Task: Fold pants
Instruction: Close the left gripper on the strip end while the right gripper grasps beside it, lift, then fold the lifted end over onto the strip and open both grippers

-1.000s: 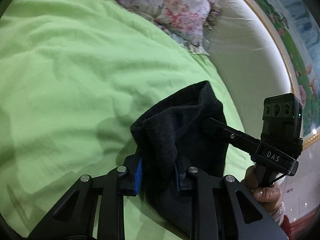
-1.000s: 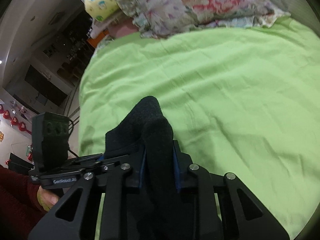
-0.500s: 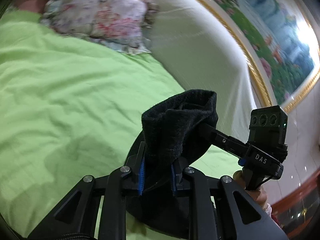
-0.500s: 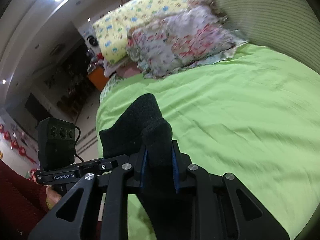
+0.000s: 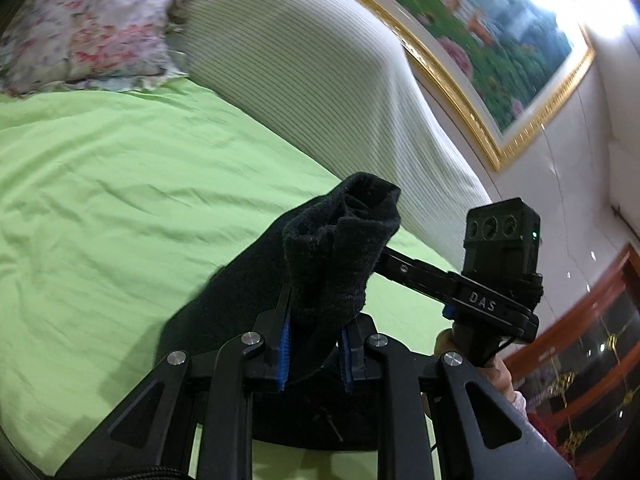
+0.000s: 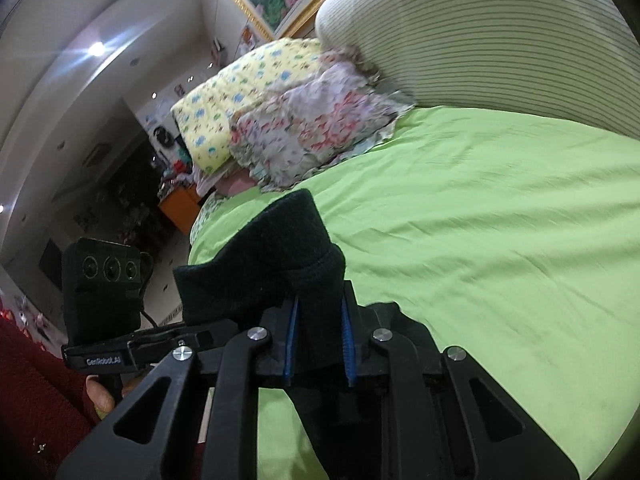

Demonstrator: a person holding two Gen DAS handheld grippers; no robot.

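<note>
Currently the black pants [image 5: 332, 264] sit bunched between the blue pads of my left claw [image 5: 314, 354], fabric rising above the fingertips and hanging below, over the green bedsheet [image 5: 120, 184]. My right claw [image 6: 318, 344] grasps another fold of the pants [image 6: 280, 256] likewise. Both claws clenched on cloth. Legible markings: "DAS" on the right claw's body, "GenRobot.AI" on the left's

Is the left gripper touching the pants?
Touching. In the left wrist view the left gripper has black pants fabric pinched between its blue pads, bunching up above the fingers.
</note>
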